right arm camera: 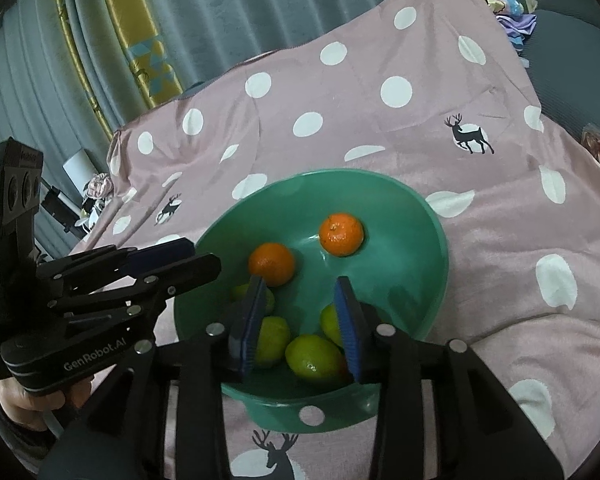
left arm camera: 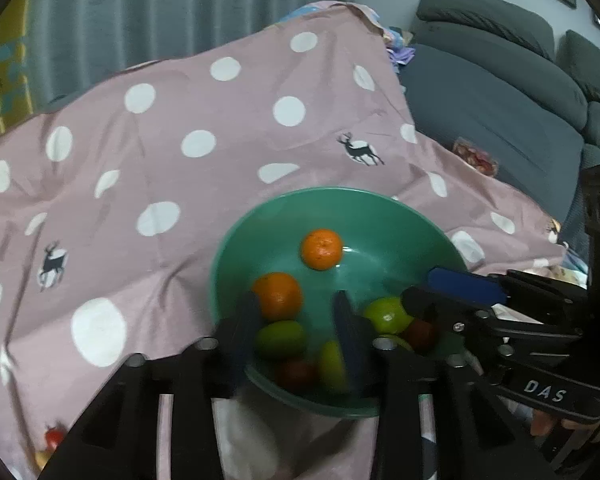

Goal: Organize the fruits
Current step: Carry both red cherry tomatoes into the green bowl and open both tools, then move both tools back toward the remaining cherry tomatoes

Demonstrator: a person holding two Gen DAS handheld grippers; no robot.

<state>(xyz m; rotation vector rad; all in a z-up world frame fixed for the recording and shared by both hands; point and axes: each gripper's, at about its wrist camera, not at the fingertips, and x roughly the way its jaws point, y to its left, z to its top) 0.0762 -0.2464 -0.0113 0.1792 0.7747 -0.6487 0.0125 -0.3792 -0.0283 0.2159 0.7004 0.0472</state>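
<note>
— Sitting in the green bowl (right arm camera: 404,240) are your fruits: two oranges (right arm camera: 341,234) toward the far side, several green ones (right arm camera: 314,358) at the near side, something red (left arm camera: 296,372) under them.

— And your fingers?

— Your right gripper (right arm camera: 300,324) hangs over the near rim, fingers spread with nothing between them, a green fruit below the gap. Your left gripper (left arm camera: 296,332) is blurred, fingers spread wide over the bowl, empty too.

— What's around it?

— Your bowl rests on a pink dotted cloth (right arm camera: 420,140); a grey sofa (left arm camera: 500,92) stands beyond.
</note>
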